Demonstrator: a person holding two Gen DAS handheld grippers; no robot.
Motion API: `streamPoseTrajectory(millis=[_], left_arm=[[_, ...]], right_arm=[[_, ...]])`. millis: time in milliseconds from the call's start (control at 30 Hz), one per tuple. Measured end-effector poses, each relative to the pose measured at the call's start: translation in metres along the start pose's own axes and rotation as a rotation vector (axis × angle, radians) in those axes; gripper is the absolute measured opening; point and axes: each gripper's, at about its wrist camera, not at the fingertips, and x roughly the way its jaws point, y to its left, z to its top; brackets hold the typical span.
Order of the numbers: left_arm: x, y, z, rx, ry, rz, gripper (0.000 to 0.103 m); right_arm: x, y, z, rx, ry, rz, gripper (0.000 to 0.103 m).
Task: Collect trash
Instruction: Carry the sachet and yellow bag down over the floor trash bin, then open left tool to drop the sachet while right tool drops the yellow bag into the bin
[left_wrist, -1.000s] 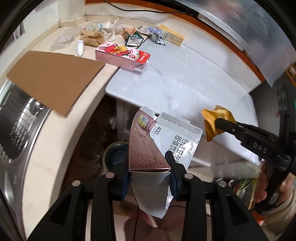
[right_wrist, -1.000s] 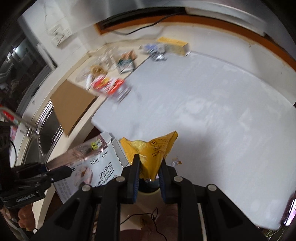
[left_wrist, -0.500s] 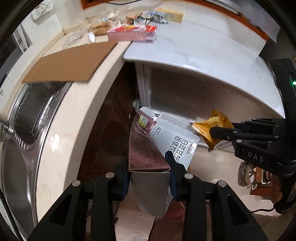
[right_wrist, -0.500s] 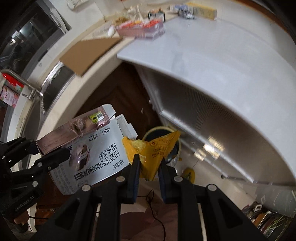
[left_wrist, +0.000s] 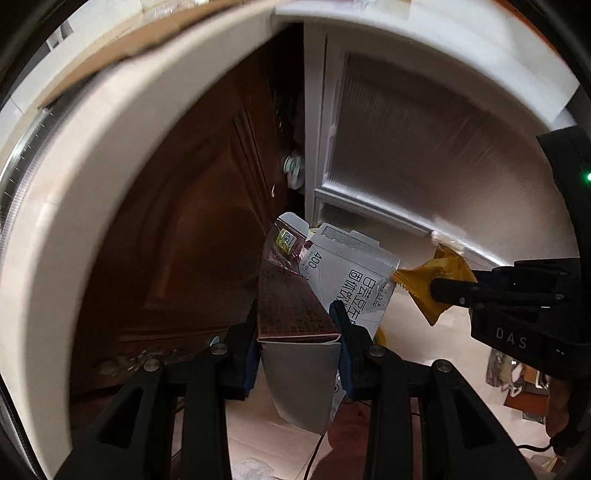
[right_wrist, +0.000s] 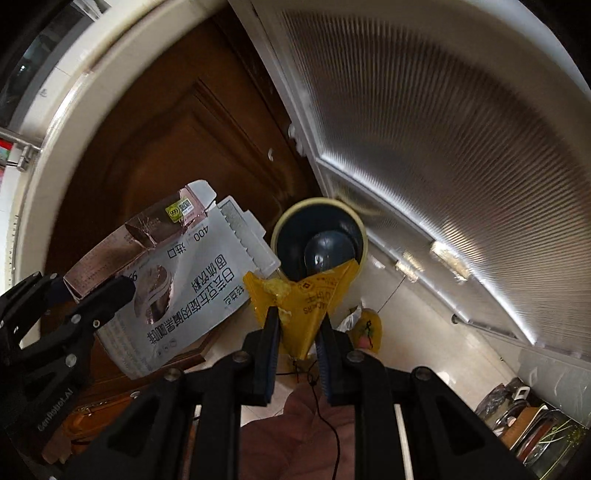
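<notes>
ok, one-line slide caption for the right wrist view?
Right hand-held gripper holds a yellow wrapper above the open bin; left hand-held gripper grips a flattened carton.

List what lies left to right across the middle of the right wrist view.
Left hand-held gripper → flattened carton → yellow wrapper with the trash bin behind it → ribbed white cabinet door.

Both tongs are matte black plastic with angular open-framed arms, each arm studded with round silver screws. The left tongs (left_wrist: 297, 328) carry blue pads inside the fingertips – the right tongs (right_wrist: 298, 328) show ribbed blue pads, pale "DAS" lettering and a small green light on the body.
</notes>
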Motion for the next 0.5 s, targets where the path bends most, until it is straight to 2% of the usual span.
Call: streamPoseTrajectory(millis=[300,500], left_arm=[[0.103,0.020,-0.005,-0.073,0.071,0.058,0.033],[0.172,0.020,-0.006,-0.073,0.102,0.081,0.033]], right_arm=[[0.113,-0.018,0.021,-0.048,0.108,0.017,0.018],[0.182,-0.021,0.046,-0.096,0.153,-0.006,0.019]])
